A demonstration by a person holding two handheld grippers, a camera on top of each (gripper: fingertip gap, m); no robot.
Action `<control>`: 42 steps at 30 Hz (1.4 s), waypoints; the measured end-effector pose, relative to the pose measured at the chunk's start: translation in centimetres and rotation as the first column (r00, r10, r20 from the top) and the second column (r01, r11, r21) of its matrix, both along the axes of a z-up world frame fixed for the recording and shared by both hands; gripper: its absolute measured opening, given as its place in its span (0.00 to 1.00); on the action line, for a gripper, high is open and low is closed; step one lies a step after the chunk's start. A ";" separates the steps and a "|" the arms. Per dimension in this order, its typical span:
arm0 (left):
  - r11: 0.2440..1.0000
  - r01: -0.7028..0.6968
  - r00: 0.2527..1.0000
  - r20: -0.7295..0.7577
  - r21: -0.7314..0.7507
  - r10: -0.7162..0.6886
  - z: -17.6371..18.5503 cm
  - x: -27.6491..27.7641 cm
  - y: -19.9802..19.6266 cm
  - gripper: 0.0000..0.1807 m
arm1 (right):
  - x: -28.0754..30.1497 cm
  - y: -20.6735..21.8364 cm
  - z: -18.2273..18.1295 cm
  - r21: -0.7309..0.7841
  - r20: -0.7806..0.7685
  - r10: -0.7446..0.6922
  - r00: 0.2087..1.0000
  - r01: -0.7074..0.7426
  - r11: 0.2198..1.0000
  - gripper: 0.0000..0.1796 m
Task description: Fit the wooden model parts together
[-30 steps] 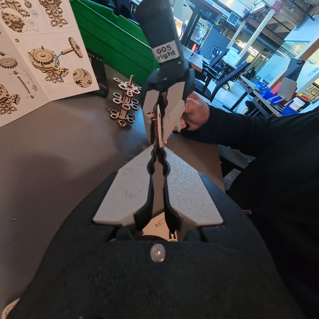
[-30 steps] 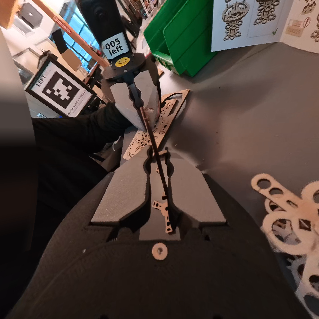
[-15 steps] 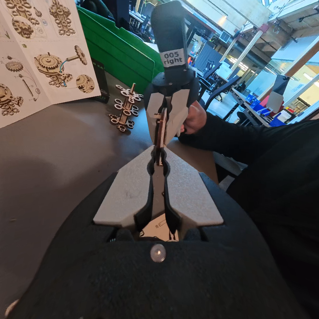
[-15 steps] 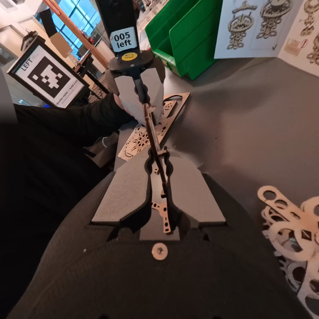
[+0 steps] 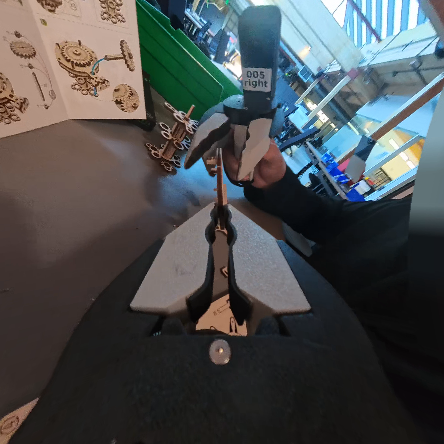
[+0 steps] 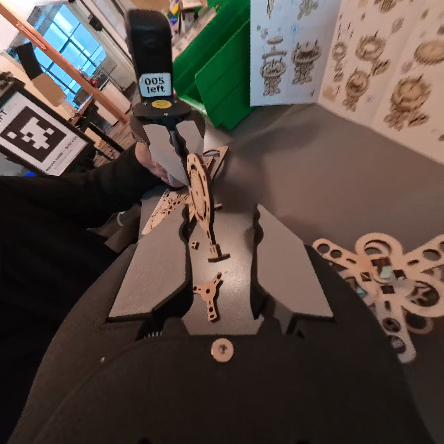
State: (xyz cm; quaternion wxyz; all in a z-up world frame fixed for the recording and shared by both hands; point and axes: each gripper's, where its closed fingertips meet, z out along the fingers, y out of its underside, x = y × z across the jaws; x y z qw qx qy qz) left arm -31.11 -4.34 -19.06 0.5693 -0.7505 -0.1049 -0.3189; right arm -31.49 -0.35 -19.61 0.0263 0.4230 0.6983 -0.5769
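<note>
My left gripper is shut on a flat wooden disc part with a stem, seen edge-on and held above the table. In the right wrist view the same disc part hangs from the left gripper, its stem pointing down between my fingers. My right gripper is open and empty, its jaws wide on either side of the stem; it also shows in the left wrist view. A small three-armed wooden piece lies on the grey table below.
A partly built wooden model stands on the table, close at right in the right wrist view. A laser-cut wooden sheet lies under the left gripper. Green bins and an instruction sheet stand at the back. Some 5 centimeters of space lies between my two pairs of fingers. Between my right fingertips and the small three-armed wooden piece there is roughly 11 centimeters.
My right gripper has opened and let go of the wooden disc part. The left gripper still holds it. The disc has turned so its face shows in the right wrist view.
</note>
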 end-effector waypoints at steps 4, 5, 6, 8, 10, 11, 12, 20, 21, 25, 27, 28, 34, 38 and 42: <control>0.999 0.053 0.999 -0.005 -0.007 -0.053 -0.1 0.9 0.0 0.00 | 0.9 -1.4 1.1 0.018 -0.085 0.081 0.993 -0.079 0.997 0.23; 0.998 0.059 0.998 -0.016 -0.008 -0.059 -0.1 1.1 0.0 0.00 | 1.2 -1.8 0.9 0.041 -0.090 0.105 0.990 -0.102 0.994 0.22; 0.998 0.062 0.998 -0.021 -0.010 -0.062 -0.2 1.2 0.1 0.00 | 1.6 -2.2 0.4 0.068 -0.085 0.133 0.987 -0.127 0.990 0.19; 0.998 0.059 0.998 -0.021 -0.003 -0.059 0.0 1.2 0.1 0.00 | 1.7 -2.6 -0.5 0.126 -0.071 0.151 0.986 -0.142 0.982 0.14; 0.998 0.065 0.998 -0.024 -0.006 -0.066 -0.1 1.3 0.1 0.00 | 1.6 -2.7 -0.8 0.150 -0.083 0.147 0.986 -0.133 0.980 0.09; 0.998 0.069 0.997 -0.030 -0.009 -0.069 -0.1 1.4 0.1 0.00 | 1.7 -2.8 -0.7 0.141 -0.086 0.152 0.985 -0.139 0.980 0.08; 0.997 0.077 0.997 -0.031 -0.010 -0.077 -0.2 1.6 0.1 0.00 | 1.8 -2.7 -0.4 0.120 -0.086 0.155 0.984 -0.144 0.982 0.07; 0.995 0.095 0.995 -0.027 -0.041 -0.096 -0.6 2.4 0.5 0.10 | 2.1 -2.7 0.0 -0.005 -0.030 0.183 0.983 -0.183 0.983 0.00; 0.994 0.095 0.994 -0.041 -0.044 -0.097 -0.7 2.5 0.5 0.09 | 2.2 -2.7 0.2 -0.023 -0.029 0.189 0.982 -0.190 0.982 0.00; 0.995 0.094 0.992 -0.078 -0.038 -0.096 -0.7 2.6 0.6 0.03 | 2.5 -3.1 0.7 -0.084 -0.022 0.216 0.976 -0.217 0.972 0.00; 0.994 0.102 0.991 -0.082 -0.047 -0.106 -0.8 2.7 0.6 0.04 | 2.6 -3.3 0.7 -0.094 -0.021 0.222 0.975 -0.223 0.970 0.00; 0.994 0.104 0.991 -0.082 -0.042 -0.107 -0.7 2.8 0.6 0.05 | 2.5 -3.3 0.8 -0.102 -0.020 0.220 0.975 -0.221 0.970 0.00; 0.995 0.101 0.992 -0.079 -0.020 -0.102 -0.4 2.7 0.5 0.06 | 2.3 -3.3 1.1 -0.187 0.007 0.220 0.976 -0.215 0.959 0.00; 0.994 0.113 0.992 -0.064 -0.003 -0.113 -0.1 2.7 0.4 0.06 | 2.4 -3.3 1.3 -0.233 0.016 0.231 0.973 -0.221 0.947 0.00; 0.993 0.116 0.991 -0.071 0.020 -0.115 0.3 2.8 0.3 0.08 | 2.6 -3.3 1.9 -0.268 0.006 0.239 0.971 -0.229 0.936 0.00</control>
